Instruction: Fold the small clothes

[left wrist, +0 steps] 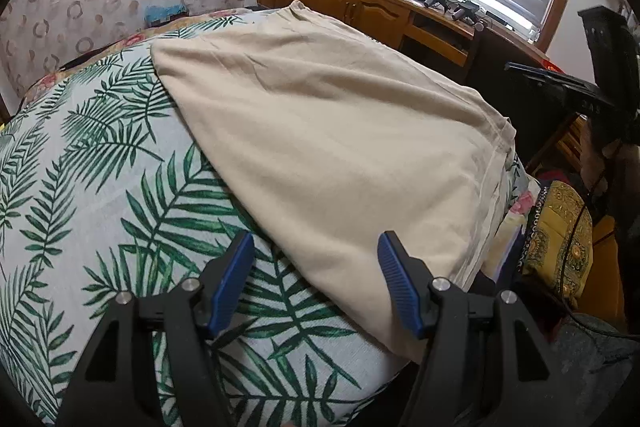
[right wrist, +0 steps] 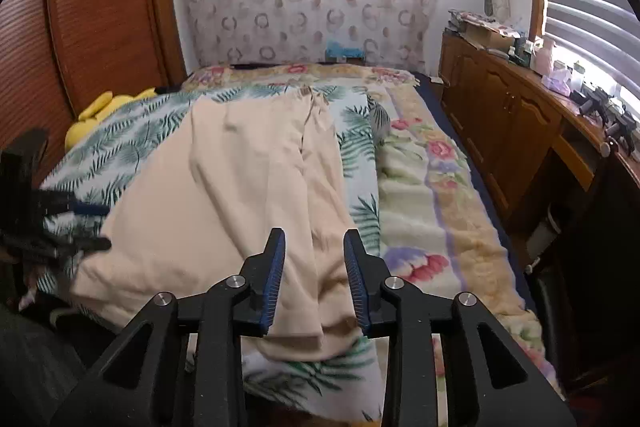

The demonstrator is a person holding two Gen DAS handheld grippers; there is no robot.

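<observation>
Open bedspread [left wrist: 100,195] is left beside the garment [left wrist: 320,131], while the far side is closed off by the cabinet [right wrist: 516,123].

beige garment [left wrist: 328,131], spread flat, lightly creased

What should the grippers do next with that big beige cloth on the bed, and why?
Probably lower the right hand-held gripper and close it on the near hem of the beige cloth. Its fingers are open with the cloth's edge between them, nothing is gripped yet, and the left hand-held gripper is open too, beside the cloth's other corner on the leaf-print sheet.
</observation>
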